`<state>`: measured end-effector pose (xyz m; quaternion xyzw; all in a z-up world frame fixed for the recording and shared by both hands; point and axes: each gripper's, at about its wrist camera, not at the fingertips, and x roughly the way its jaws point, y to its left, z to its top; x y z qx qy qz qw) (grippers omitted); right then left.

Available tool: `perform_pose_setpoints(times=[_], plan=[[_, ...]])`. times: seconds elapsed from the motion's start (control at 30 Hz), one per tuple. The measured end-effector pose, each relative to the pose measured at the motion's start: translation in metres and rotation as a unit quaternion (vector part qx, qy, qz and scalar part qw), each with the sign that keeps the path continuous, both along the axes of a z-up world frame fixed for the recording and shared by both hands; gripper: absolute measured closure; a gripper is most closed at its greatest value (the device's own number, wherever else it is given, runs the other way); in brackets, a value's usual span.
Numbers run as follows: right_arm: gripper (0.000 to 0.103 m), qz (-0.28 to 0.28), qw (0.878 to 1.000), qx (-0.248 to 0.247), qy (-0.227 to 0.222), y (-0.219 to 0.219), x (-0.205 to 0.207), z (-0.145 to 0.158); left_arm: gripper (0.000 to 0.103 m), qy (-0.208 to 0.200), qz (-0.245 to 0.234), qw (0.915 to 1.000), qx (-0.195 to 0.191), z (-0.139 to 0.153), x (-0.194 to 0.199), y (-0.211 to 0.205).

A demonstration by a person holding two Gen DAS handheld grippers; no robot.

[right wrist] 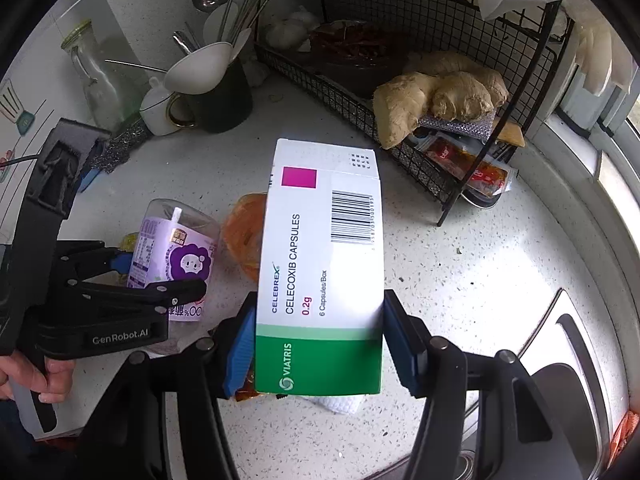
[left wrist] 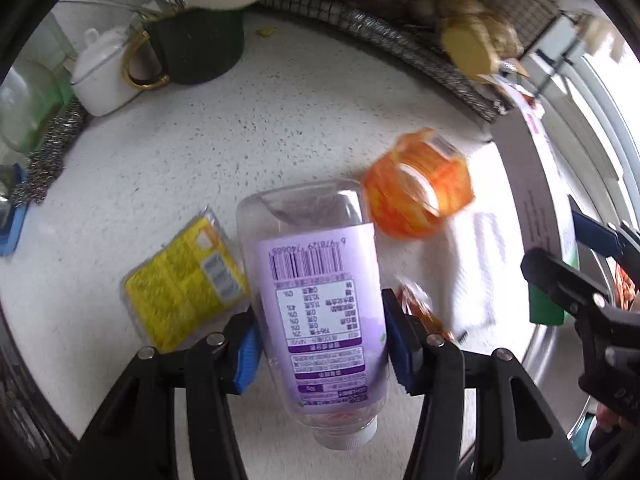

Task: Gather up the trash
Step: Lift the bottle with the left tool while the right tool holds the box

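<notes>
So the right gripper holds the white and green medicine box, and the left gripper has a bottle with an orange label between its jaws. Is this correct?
Not quite: the bottle between the left gripper jaws has a purple label, not orange, as the left wrist view shows. The orange thing is a separate wrapper on the counter. The right gripper does hold the white and green medicine box.

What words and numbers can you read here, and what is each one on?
"CELEBREX", "CELECOXIB CAPSULES", "0.2g", "6 Capsules/Box", "VIATRIS": box in the right gripper.
"GenRobot.AI": left gripper body.
"6 978129 740685", seen upside down: bottle barcode.
Bottle label's small print: too small to read.
Digits beside the box barcode: too small.
Yellow packet and orange wrapper: blurred.
</notes>
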<state>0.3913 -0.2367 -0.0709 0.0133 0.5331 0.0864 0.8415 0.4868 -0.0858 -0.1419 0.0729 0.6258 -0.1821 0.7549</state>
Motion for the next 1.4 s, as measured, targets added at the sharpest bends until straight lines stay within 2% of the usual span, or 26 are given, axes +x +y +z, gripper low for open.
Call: perform_pose_setpoints(times=[0.23, 0.4, 0.67, 0.93, 1.4], plan=[[0.047, 0.012, 0.999, 0.004, -0.030, 0.005, -0.042, 0.028, 0.052, -0.045, 0.005, 0.9989, -0.007, 0.042, -0.043, 0.006], [0.047, 0.022, 0.998, 0.006, -0.059, 0.008, -0.080, 0.050, 0.052, -0.081, 0.008, 0.9967, -0.006, 0.066, -0.087, 0.020], [0.047, 0.063, 0.995, 0.021, -0.072, 0.021, -0.126, 0.061, 0.052, -0.094, 0.038, 0.9948, 0.007, 0.076, -0.143, 0.040], [0.047, 0.105, 0.992, 0.020, -0.071, 0.045, -0.151, 0.056, 0.052, -0.112, 0.053, 0.9921, 0.017, 0.087, -0.197, 0.057], [0.047, 0.143, 0.987, 0.018, -0.073, 0.109, -0.220, 0.054, 0.052, -0.127, 0.085, 0.9881, 0.015, 0.093, -0.292, 0.133]])
